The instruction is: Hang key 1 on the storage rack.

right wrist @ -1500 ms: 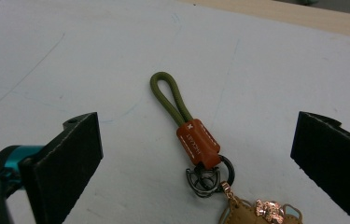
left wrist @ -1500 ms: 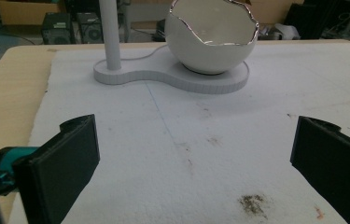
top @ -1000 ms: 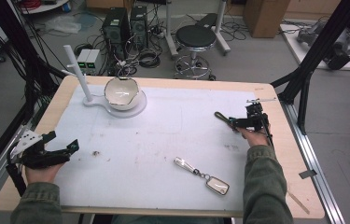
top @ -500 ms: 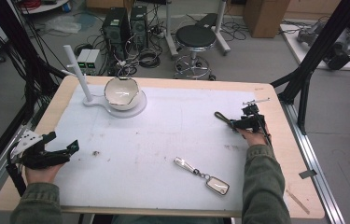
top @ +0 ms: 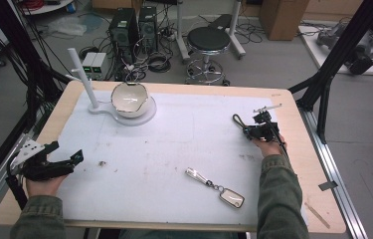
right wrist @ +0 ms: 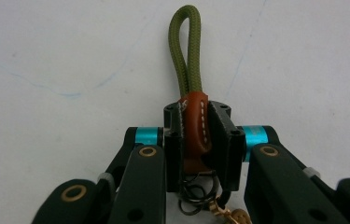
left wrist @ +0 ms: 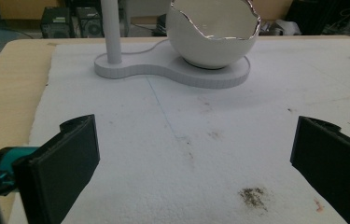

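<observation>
Right tongs (right wrist: 196,135) grip an olive cord keychain (right wrist: 189,60) by its brown leather wrap at the table's (top: 303,149) three o'clock; left tongs (left wrist: 191,154), spread wide, face the eggshell bowl (left wrist: 214,32) at twelve.

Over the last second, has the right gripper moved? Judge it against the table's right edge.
No. The right gripper, shut on the keychain strap, sits at the same spot beside the table's right edge as before; any shift is too slight to tell.
</observation>
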A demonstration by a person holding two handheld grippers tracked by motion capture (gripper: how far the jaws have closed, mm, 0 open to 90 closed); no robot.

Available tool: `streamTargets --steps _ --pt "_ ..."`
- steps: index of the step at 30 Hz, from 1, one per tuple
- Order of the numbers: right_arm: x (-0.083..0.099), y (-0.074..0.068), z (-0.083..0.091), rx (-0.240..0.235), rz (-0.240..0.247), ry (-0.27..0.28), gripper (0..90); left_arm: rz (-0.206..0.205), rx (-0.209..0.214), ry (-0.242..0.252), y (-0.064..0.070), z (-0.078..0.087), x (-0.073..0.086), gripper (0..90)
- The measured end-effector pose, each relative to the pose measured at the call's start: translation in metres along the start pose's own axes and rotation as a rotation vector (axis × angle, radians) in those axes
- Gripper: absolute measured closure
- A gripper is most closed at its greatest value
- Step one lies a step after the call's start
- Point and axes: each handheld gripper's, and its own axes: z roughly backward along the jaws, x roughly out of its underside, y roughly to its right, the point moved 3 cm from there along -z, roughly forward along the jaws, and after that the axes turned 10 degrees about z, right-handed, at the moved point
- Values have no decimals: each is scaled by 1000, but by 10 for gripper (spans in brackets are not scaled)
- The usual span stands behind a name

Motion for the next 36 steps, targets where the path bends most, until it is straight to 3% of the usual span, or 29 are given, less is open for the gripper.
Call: streamTargets --steps 4,16,26,31,36 --pt "-4 -3 6 -41 -43 45 767 3 4 3 1 0 0 17" --pt "-16 -19 19 -108 -44 116 767 8 6 1 1 0 0 17" --pt "-26 -37 36 -146 -23 193 767 14 12 5 1 0 0 17" --pt "-33 -51 40 -160 14 206 767 15 14 8 1 0 0 17" --pt "-42 -67 41 -203 25 232 767 16 14 8 0 0 0 17"
